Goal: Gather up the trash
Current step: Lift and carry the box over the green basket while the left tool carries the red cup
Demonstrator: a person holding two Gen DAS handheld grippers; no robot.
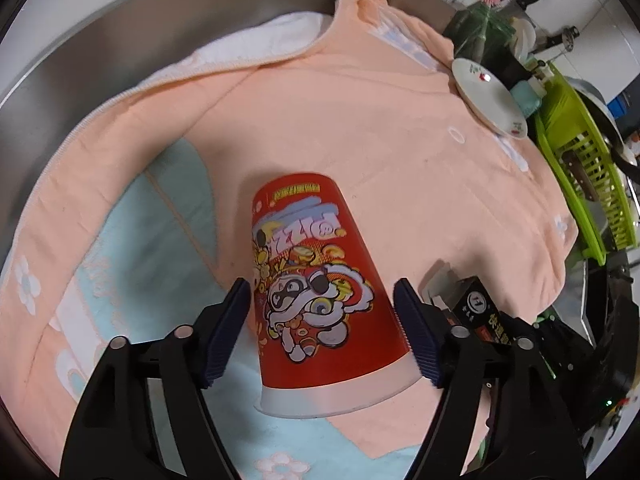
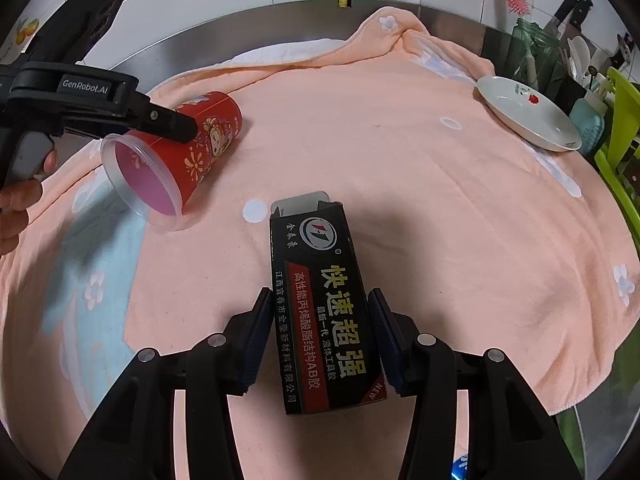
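Your left gripper is around the red cup. The cup lies on its side on the pink towel, with its wide white rim toward you and its bottom pointing away. One blue pad touches the cup's right side near the rim. The other pad sits just beside the left side, and you can't tell if it presses, so the cup is between the jaws but does not look squeezed tight. From the right wrist camera you can see the same cup off to the left, with its open mouth showing pink inside, and your hand on the left gripper's handle. Your right gripper is closed on the black box. The box has yellow and white writing and its far flap is open. The left pad presses its left edge. On the right there looks to be a thin gap, so the grip there is hard to judge. The box lies flat on the towel, near the middle and well apart from the cup. A white plate with a small red mark rests on the towel's far right edge, next to a green rack.
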